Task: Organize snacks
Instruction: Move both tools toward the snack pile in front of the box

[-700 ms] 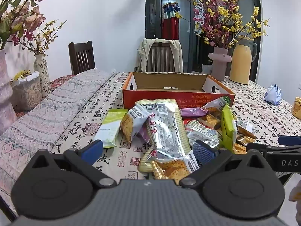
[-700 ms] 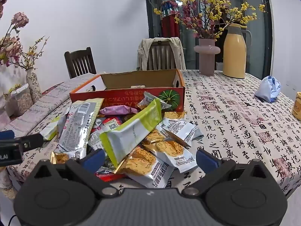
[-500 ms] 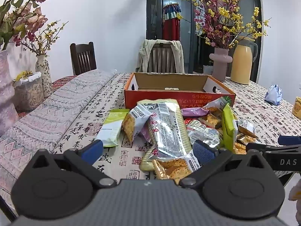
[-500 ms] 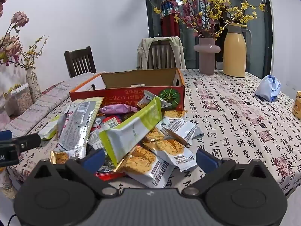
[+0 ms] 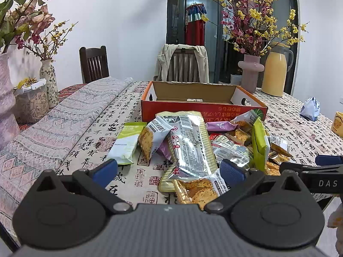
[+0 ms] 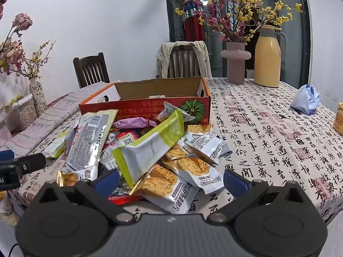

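- Both grippers, left gripper (image 5: 168, 169) and right gripper (image 6: 171, 181), are hovering fully open, holding nothing.
- Snack packets (image 6: 148, 150) are lying piled near the table's front edge; box (image 6: 150, 90) is sitting apparently empty.

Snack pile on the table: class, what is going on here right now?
A person holds a gripper in each hand over a heap of snack packets in front of an open cardboard box. The left gripper and the right gripper both hang open and empty near the table edge. No packets can be seen in the box, so the sorting looks not yet begun.
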A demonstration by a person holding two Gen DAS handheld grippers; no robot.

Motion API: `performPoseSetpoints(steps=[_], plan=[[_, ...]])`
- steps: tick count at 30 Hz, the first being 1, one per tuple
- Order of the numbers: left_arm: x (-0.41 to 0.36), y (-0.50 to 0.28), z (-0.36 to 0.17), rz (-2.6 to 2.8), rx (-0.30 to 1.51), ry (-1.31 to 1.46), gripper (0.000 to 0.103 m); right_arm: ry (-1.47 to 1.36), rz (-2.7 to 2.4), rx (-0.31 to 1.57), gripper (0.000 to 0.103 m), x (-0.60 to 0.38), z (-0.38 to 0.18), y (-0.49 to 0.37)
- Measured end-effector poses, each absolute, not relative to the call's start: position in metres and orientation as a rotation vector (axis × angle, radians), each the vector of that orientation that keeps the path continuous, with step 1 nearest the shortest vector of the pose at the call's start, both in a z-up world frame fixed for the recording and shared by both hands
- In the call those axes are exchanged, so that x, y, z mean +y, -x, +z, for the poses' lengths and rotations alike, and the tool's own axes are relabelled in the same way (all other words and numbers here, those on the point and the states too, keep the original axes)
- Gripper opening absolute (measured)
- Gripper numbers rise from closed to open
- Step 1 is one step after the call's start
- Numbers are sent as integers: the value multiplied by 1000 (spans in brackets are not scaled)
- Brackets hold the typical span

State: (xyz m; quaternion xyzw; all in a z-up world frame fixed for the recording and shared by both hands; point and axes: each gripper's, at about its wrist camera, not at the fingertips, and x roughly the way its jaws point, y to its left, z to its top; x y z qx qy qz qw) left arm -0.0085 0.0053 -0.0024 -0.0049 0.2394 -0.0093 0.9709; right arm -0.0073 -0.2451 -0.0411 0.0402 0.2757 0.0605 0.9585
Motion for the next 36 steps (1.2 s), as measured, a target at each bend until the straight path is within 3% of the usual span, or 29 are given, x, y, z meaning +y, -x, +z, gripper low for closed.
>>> performPoseSetpoints(steps=[36], plan=[[8, 5, -8, -18, 515, 30, 103, -86, 125, 569, 103, -239, -49, 10]])
